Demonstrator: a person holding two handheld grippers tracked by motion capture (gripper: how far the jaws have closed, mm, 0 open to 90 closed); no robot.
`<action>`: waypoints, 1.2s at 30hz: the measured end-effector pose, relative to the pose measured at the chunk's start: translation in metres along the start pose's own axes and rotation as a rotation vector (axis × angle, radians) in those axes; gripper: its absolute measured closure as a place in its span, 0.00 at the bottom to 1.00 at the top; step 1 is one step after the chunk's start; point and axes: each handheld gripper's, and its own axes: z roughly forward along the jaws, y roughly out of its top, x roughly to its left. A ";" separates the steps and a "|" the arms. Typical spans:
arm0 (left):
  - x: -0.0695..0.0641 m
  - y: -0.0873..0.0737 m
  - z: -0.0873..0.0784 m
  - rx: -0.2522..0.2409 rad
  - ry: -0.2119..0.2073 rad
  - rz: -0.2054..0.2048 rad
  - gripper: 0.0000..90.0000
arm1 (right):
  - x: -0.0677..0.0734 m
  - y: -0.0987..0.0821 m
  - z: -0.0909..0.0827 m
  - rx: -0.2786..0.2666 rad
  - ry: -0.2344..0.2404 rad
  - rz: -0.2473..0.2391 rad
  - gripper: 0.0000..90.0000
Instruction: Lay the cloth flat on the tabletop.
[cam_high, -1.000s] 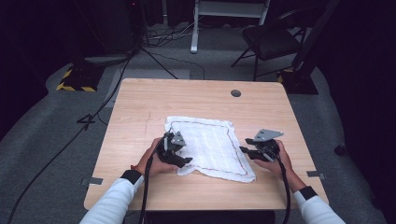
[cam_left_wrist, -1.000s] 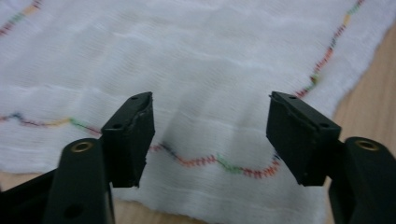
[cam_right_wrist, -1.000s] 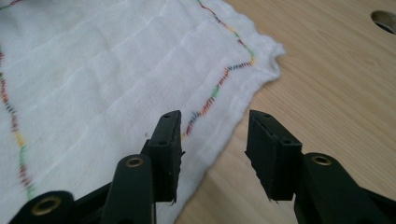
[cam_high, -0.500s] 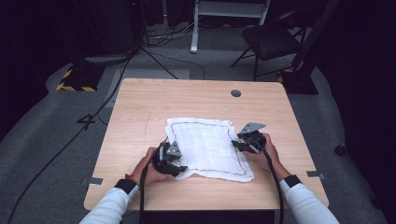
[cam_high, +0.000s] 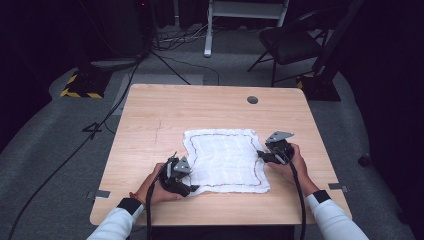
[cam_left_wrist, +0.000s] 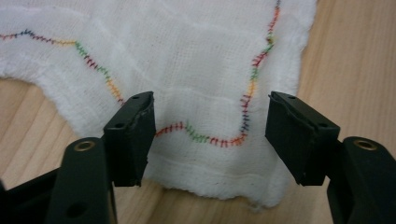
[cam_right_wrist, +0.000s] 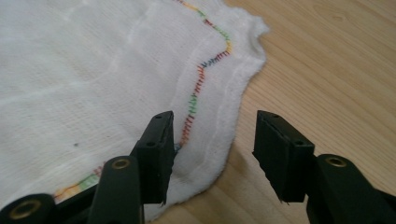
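Note:
A white cloth (cam_high: 225, 160) with a multicoloured stitched border lies spread flat on the wooden table (cam_high: 200, 110). My left gripper (cam_high: 191, 188) sits low at the cloth's near-left corner. In the left gripper view that corner (cam_left_wrist: 205, 60) lies between the jaws of the left gripper (cam_left_wrist: 208, 105), which have just been opening and do not press on it. My right gripper (cam_high: 262, 156) rests at the cloth's right edge. In the right gripper view the hem (cam_right_wrist: 210, 79) runs between the jaws of the right gripper (cam_right_wrist: 214, 116), also just opened wider and apart from the fabric.
A round cable hole (cam_high: 252, 100) sits near the table's far right. Bare wood surrounds the cloth on all sides. Beyond the table stand a black chair (cam_high: 290, 45) and a white stand (cam_high: 245, 10), with cables across the grey floor.
The left gripper has slid nearer, down to the cloth's near-left corner. The right gripper shifted left onto the right edge. Both pairs of jaws stand wider than half a second ago.

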 end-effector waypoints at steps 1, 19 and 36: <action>-0.001 0.003 -0.003 -0.028 0.004 0.000 0.34 | 0.003 0.000 -0.006 -0.030 0.034 -0.003 0.52; 0.085 0.032 0.020 -0.049 0.250 -0.113 0.31 | 0.034 -0.035 -0.036 -0.006 0.145 -0.107 0.42; 0.123 0.020 0.008 -0.109 0.285 -0.215 0.27 | 0.022 -0.052 -0.061 -0.039 0.104 -0.046 0.44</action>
